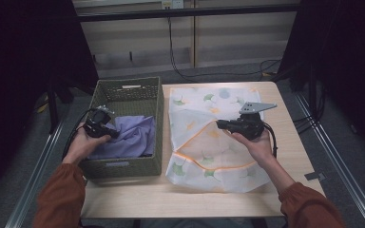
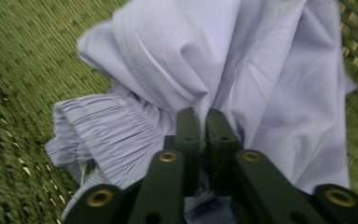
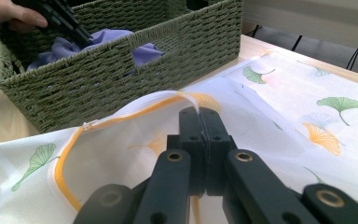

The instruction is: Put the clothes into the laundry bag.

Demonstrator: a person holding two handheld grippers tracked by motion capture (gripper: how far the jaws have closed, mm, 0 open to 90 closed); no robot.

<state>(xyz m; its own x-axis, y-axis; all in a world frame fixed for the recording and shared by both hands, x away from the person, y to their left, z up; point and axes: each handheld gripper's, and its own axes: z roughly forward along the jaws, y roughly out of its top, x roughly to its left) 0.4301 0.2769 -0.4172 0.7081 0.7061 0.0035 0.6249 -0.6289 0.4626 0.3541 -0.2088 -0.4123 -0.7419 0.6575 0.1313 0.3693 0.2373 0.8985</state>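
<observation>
Left gripper [image 2: 204, 116] pinching lilac cloth [image 2: 223, 60], basket-deep

We note the basket [image 1: 126, 128] at the desk's [image 1: 294, 152] left, garment [image 1: 130, 137] inside it; the zipped bag [image 1: 209, 137] lies flat just right of the basket.

Crumpled lilac garment [image 2: 223, 60] in basket, fold pinched between left tongs [image 2: 204, 122]; white leaf-print mesh bag [image 3: 279, 107], orange-zipped rim lifted in right tongs [image 3: 199, 114].
</observation>
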